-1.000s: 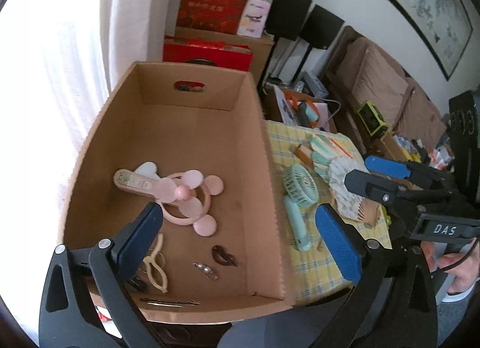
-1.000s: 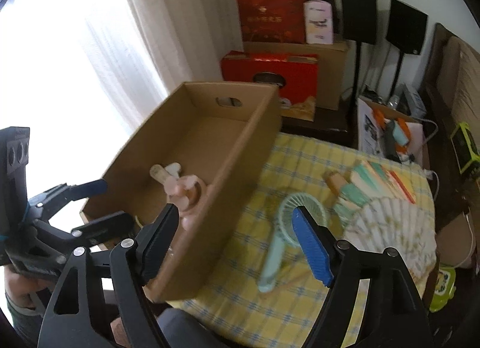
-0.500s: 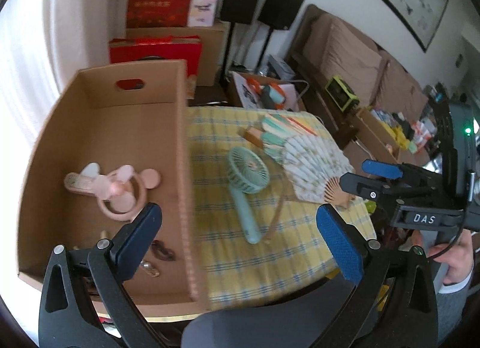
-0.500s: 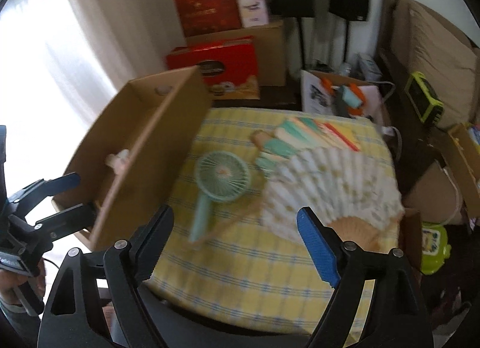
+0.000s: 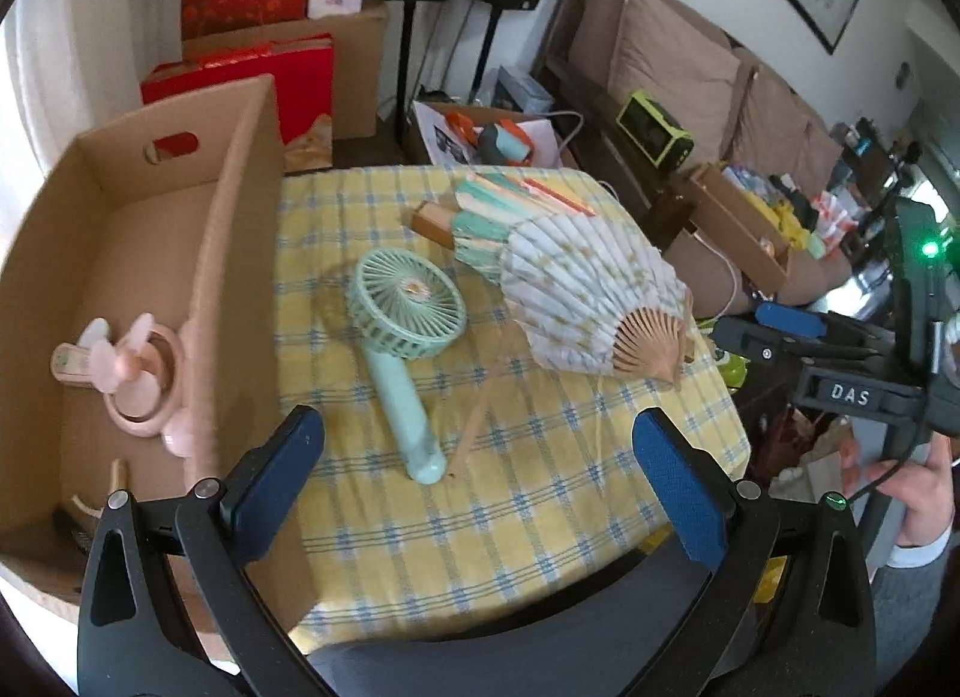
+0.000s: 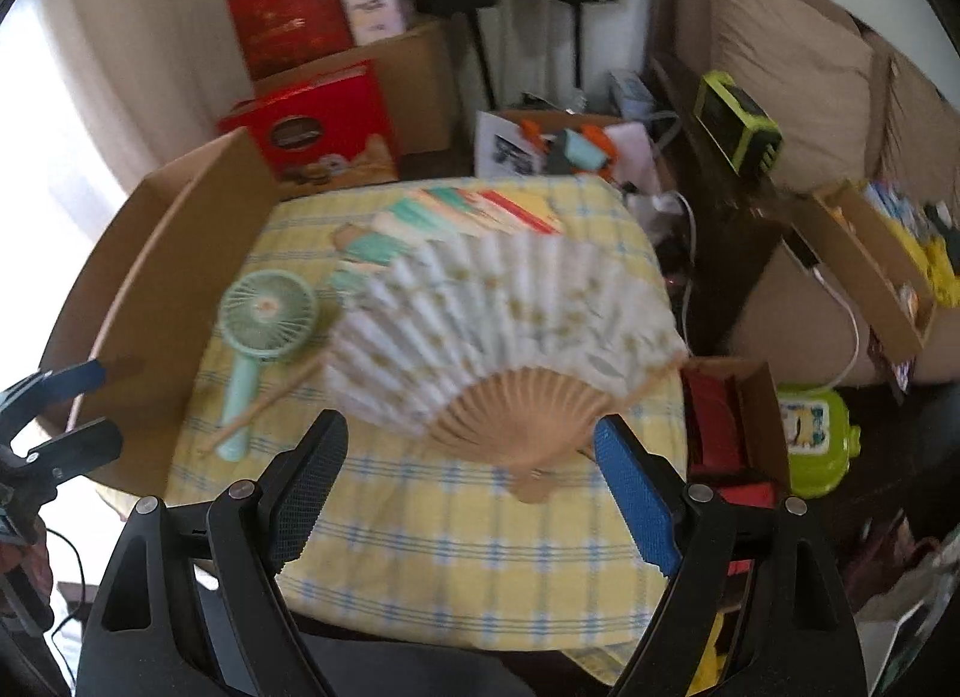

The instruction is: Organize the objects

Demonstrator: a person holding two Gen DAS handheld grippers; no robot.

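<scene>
In front of me the table (image 5: 540, 493) is covered with a yellow and blue checked cloth. A cardboard box (image 5: 240, 253) stands along its left side. Just beside the box lies a mint green handheld fan (image 5: 402, 337), its round head toward the far edge. Right of that, an open white paper folding fan (image 6: 498, 307) with wooden ribs lies spread out, overlapping a second, teal and red striped folding fan (image 5: 504, 205) behind it. A thin wooden stick (image 6: 264, 397) lies between the handheld fan and the white one.
</scene>
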